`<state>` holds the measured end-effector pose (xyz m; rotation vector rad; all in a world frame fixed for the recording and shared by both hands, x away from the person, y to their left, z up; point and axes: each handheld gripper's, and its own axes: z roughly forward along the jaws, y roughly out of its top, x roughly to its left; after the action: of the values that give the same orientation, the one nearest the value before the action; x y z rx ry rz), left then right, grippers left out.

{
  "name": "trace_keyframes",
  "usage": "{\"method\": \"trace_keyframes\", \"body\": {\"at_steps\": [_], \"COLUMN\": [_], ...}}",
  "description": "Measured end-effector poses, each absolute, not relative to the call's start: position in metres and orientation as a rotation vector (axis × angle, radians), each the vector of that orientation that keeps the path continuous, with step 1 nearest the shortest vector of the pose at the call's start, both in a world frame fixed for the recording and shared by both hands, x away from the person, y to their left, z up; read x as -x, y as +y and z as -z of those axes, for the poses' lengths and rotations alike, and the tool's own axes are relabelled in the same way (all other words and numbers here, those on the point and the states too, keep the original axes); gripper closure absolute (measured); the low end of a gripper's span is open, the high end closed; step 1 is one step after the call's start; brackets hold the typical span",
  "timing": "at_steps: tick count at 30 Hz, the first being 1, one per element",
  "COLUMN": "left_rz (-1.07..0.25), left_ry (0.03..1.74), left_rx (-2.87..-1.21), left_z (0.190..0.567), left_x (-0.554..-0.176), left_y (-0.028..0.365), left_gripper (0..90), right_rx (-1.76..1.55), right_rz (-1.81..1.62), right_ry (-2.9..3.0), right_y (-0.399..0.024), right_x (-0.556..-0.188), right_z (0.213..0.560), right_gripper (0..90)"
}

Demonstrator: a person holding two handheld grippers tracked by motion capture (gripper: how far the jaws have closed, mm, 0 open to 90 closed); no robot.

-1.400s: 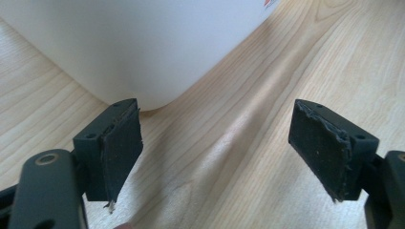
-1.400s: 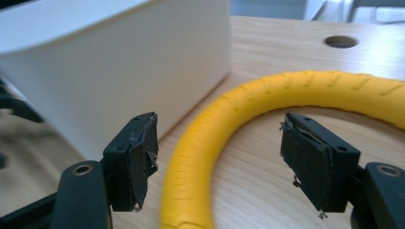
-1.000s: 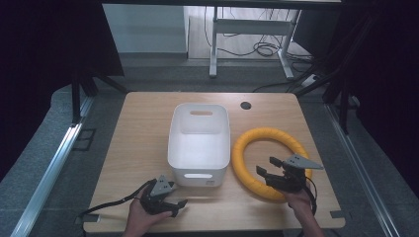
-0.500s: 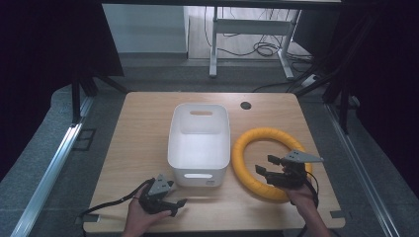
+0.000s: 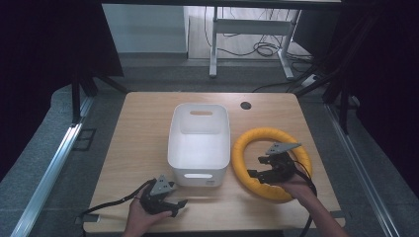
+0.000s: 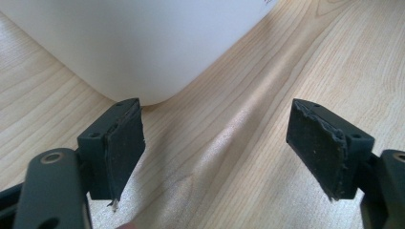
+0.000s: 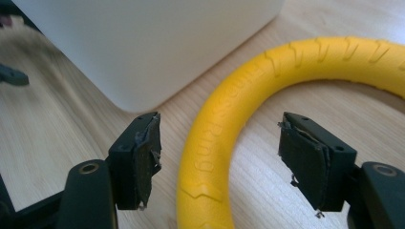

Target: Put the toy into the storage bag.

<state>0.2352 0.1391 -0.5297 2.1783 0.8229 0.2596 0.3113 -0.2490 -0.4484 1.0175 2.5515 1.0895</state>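
Observation:
A yellow foam ring [image 5: 249, 147] lies flat on the wooden table [image 5: 148, 128], to the right of a white plastic bin [image 5: 198, 143]. My right gripper [image 5: 258, 168] hovers over the ring's near left part, open, its jaws straddling the ring [image 7: 210, 152] without touching it. My left gripper [image 5: 179, 206] rests low near the table's front edge, just in front of the bin's near left corner, open with nothing between its pads [image 6: 122, 148]. The bin's rounded corner [image 6: 143, 52] stands right ahead of the left gripper [image 6: 215, 152].
The bin looks empty inside and has a handle slot in its far wall. A dark round grommet hole [image 5: 245, 105] sits at the table's back. Metal rails run along both sides of the table. A desk frame and cables stand on the floor behind.
My right gripper has shifted slightly over the ring's near side. The left gripper stays where it was.

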Motion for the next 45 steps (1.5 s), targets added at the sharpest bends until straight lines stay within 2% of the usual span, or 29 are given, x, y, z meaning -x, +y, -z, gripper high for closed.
{"method": "trace_keyframes", "body": {"at_steps": [11,24,28,38,45], "left_rz": [-0.248,-0.248,-0.249,-0.245,-0.241], "left_ry": [0.817,0.817,0.816,0.816,0.821], "left_rx": [-2.188,-2.186,-2.188,-2.191,-2.185], "left_z": [0.532,0.531,0.531,0.532,0.533], "left_x": [-0.236,-0.236,-0.236,-0.236,-0.236], "left_y": [0.138,0.138,0.138,0.138,0.137], "left_gripper": [20.6,20.6,20.6,20.6,20.6], "right_rx": [-0.996,-0.929,-0.91,-0.897,-0.921], "right_rz": [-0.809,-0.473,-0.411,-0.32,-0.31], "right_ry": [2.764,2.901,2.927,2.937,2.956], "right_y": [-0.231,-0.199,-0.193,-0.191,-0.191], "right_x": [-0.327,-0.336,-0.336,-0.336,-0.339], "right_z": [0.462,0.487,0.495,0.503,0.501], "right_gripper": [27.9,29.6,31.8,44.6,47.0]}}
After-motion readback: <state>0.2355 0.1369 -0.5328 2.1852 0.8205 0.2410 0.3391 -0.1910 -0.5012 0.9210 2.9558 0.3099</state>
